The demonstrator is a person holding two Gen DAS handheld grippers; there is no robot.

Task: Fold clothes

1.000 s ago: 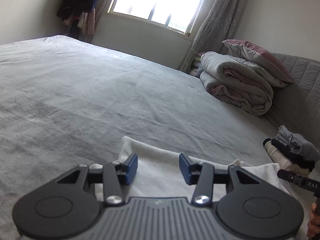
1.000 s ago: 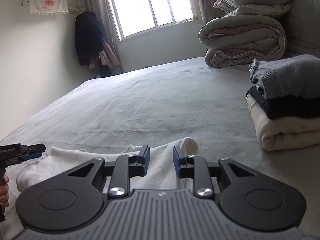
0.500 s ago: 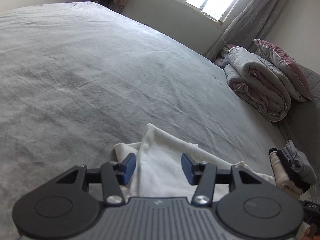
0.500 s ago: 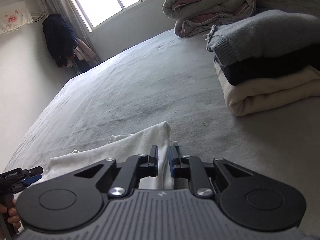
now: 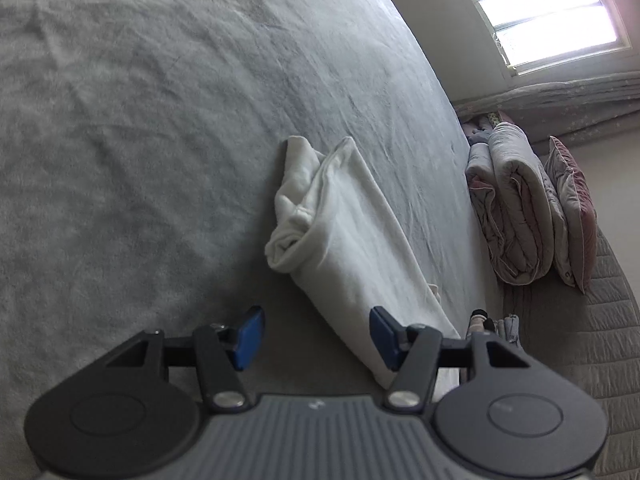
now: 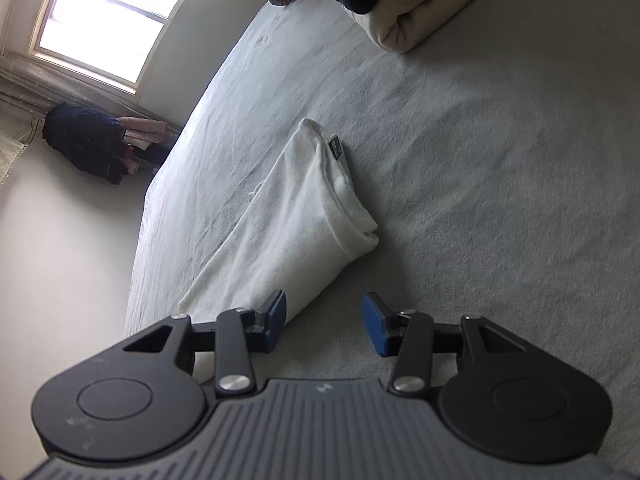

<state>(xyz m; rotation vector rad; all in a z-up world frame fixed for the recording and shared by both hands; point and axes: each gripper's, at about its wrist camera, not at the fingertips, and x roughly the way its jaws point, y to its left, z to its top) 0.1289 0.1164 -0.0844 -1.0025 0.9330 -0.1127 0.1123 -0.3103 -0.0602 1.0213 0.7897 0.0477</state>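
A white garment [image 5: 344,240] lies folded into a long band on the grey bed sheet [image 5: 120,128]. In the left wrist view my left gripper [image 5: 316,338] hovers at the band's near left end. Its jaws are opening, only bare sheet lies between them, and the right blue pad [image 5: 380,338] overlaps the cloth's edge. In the right wrist view the white garment [image 6: 292,224] shows a small dark label at its far corner. My right gripper [image 6: 324,326] sits at the band's right end with jaws opening. Nothing is between them, and the left pad [image 6: 276,320] stands against the cloth.
A stack of folded clothes [image 6: 400,4], cream under dark under grey, rests on the bed beyond the right gripper. Rolled quilts and a pink pillow [image 5: 528,216] lie by the headboard. Dark clothing [image 6: 84,144] hangs in the corner under the window [image 6: 112,28].
Both views have rolled strongly and both grippers have drawn back off the garment. The right gripper, pinched on the cloth half a second ago, has let go and spread. The left jaws have widened.
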